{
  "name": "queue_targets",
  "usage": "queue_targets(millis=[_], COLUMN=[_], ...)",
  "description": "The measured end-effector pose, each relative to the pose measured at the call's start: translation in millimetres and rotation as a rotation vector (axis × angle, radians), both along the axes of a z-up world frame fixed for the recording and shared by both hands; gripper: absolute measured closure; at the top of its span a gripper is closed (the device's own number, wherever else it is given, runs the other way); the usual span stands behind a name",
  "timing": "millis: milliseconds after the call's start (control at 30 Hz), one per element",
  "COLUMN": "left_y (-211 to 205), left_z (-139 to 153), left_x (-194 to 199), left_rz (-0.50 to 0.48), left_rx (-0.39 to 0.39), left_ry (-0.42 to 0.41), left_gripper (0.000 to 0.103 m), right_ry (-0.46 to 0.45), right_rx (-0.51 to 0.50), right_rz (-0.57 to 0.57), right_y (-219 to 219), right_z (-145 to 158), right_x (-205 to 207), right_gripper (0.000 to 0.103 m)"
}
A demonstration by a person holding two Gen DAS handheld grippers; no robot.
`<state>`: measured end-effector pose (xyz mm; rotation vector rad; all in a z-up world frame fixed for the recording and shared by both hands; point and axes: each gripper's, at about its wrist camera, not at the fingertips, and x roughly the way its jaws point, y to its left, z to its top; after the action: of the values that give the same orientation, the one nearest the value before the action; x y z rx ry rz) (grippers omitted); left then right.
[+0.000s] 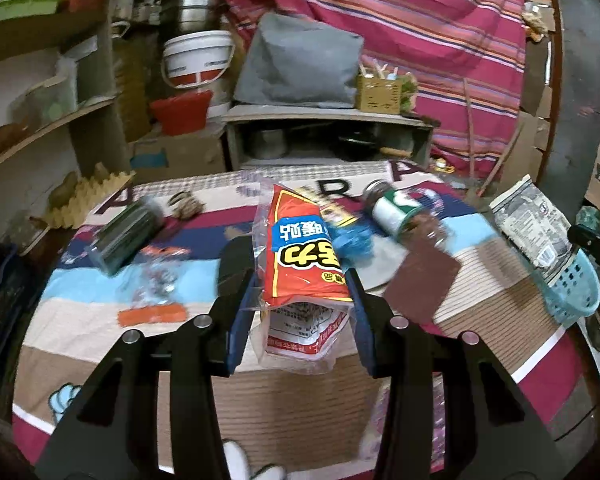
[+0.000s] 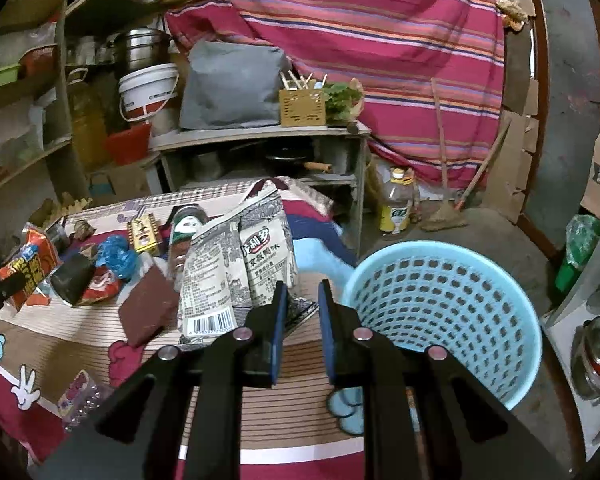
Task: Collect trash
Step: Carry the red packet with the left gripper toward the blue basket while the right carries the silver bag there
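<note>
My left gripper [image 1: 300, 280] is shut on an orange-red snack packet [image 1: 300, 248], which stands upright between the blue pads above the table. The same orange-red packet [image 2: 28, 272] shows at the far left of the right wrist view. My right gripper [image 2: 303, 288] is shut on the lower corner of a grey-white snack bag [image 2: 236, 272], held up just left of a light blue mesh basket [image 2: 440, 320]. The left wrist view shows that bag [image 1: 532, 220] above the basket [image 1: 576, 284] at the table's right end.
On the striped tablecloth [image 1: 100, 340] lie a green-labelled jar [image 1: 396, 212], a brown pad [image 1: 420, 276], crumpled blue plastic [image 1: 352, 240], a green box [image 1: 120, 240], a clear wrapper [image 1: 156, 276] and an orange strip [image 1: 152, 314]. Shelves and a low cabinet [image 2: 260, 136] stand behind.
</note>
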<state>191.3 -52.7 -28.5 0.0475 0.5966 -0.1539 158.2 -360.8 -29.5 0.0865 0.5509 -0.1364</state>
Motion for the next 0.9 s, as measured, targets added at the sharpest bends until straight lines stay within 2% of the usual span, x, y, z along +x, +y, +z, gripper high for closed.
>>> queue_targets(millis=[200,467,667,900], left_y=[-53.6,-145.3,-222.9,-285.7], left_z=[9.9,20.5,12.7,-5.4], left_x=[12.9,17.4,18.1,20.4], left_rz=[-0.094,-0.258,-0.38,-0.461], left_rx=[-0.003,-0.027,-0.013,-0.019], left_ry=[-0.012,-0.031,-0.028,0.018], left_gripper=[0.06,0.06,0.06,0.06], right_ry=[-0.022,-0.012,0.007,0.03], right_rx=[0.008,0.006,0.019,0.025], right_rz=[-0.06,-0.169,-0.248,-0.299], right_y=[-36.3,-98.4,-142.1,-169.1], right_z=[10.9,13.8,8.9,-0.9], right_x=[-9.8,-25.7,-41.6,-50.2], right_gripper=[0.086,0.086,0.086,0.086])
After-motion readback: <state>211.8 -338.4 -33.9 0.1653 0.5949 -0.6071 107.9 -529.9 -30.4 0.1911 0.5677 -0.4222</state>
